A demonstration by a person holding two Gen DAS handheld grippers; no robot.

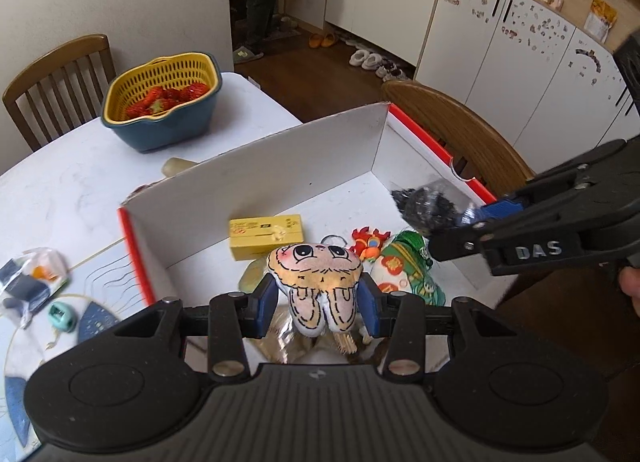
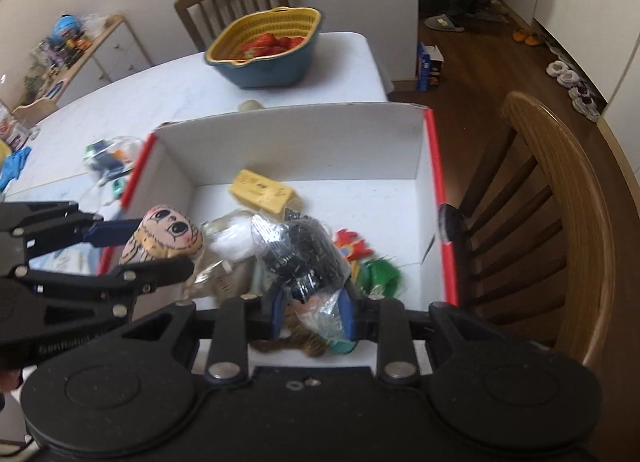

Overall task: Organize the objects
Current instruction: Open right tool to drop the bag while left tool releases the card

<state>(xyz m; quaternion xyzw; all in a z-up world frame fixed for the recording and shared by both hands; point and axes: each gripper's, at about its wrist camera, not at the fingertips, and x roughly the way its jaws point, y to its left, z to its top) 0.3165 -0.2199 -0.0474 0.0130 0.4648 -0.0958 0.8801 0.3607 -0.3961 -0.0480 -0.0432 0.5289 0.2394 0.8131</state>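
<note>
Doll (image 1: 316, 286) pinched in the left gripper (image 1: 318, 302), pads tight on both sides of its lower half, face up, hanging over the near part of the box (image 1: 280, 166). Bag (image 2: 302, 258) of dark bits clamped in the right gripper (image 2: 312, 314), clear plastic bunched between the blue pads, held over the box middle and just right of the doll. Both loads in the air, above the box floor, not yet down.

Below them, already inside: yellow carton (image 1: 265, 236) at the far side, red ornament (image 1: 369, 244) and green pouch (image 1: 408, 268) to the right, crinkled wrappers (image 2: 218, 258) at the near left. Far right corner of the box looks bare.

Outside the box, on the white surface (image 1: 72, 190): basket (image 1: 160, 102) of strawberries at the far end, a small clear packet (image 1: 30, 278) of odds and ends to the left, still to be collected. Chair (image 2: 560, 198) close against the right wall of the box.

Step in hand, by the look of it: the drop-off, both items carried in at once. Next up: lower each into a free patch, doll toward the near left, bag toward the open far right, then let go one at a time and lift clear without snagging plastic on the pads. After that, probably out to the left for the packet.
</note>
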